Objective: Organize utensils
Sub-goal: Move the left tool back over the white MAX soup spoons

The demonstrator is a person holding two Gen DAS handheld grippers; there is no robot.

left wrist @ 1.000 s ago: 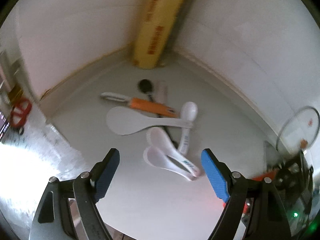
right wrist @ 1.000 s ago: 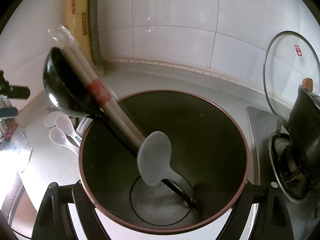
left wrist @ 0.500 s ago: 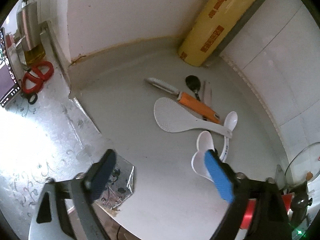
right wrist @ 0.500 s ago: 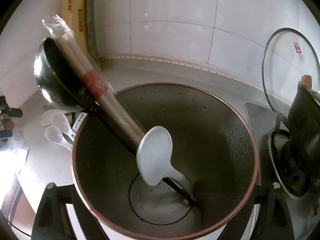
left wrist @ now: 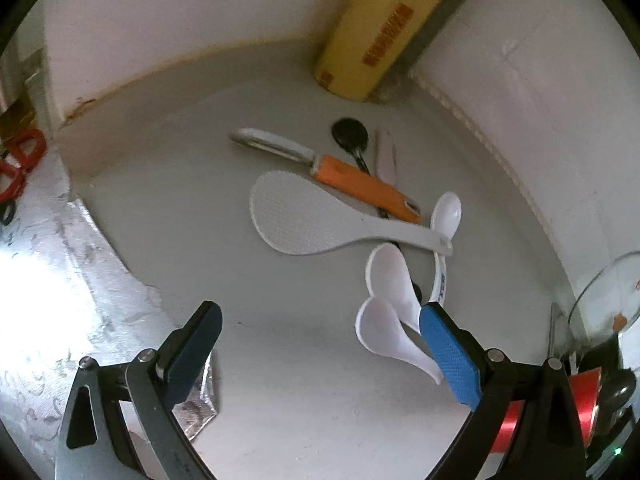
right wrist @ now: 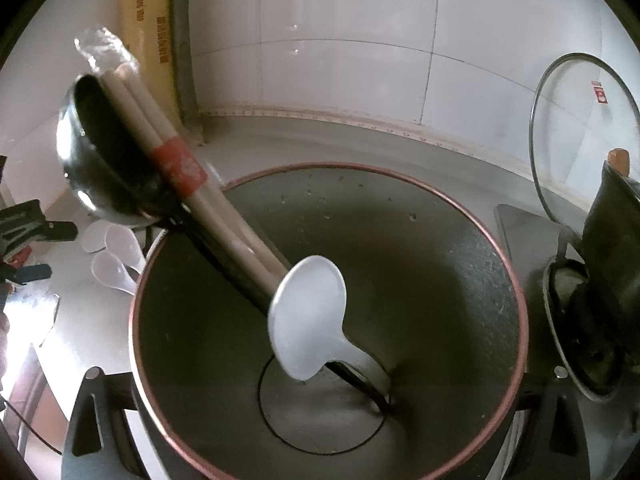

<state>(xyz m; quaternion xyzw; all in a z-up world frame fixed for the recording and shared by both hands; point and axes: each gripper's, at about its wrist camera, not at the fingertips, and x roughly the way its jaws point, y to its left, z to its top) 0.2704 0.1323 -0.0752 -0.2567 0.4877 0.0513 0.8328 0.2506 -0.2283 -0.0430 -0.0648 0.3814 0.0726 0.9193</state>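
Step in hand: collecting loose utensils into the pot [right wrist: 500,280].
- Left gripper [left wrist: 320,344]: spread wide, empty, poised low over the counter [left wrist: 192,208]; its right pad overlaps the small white spoons [left wrist: 384,320].
- Rice paddle [left wrist: 296,220], peeler [left wrist: 360,180]: near the counter's back corner.
- Right gripper: seemingly carrying the pot; its fingers are hidden, so its state cannot be told.
- Next: centre on one spoon, close.

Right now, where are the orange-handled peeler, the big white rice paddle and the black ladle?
orange-handled peeler [left wrist: 360,186]: left wrist view, on its orange handle.
white rice paddle [left wrist: 292,216]: left wrist view, on its blade.
black ladle [right wrist: 100,156]: right wrist view, on its bowl.
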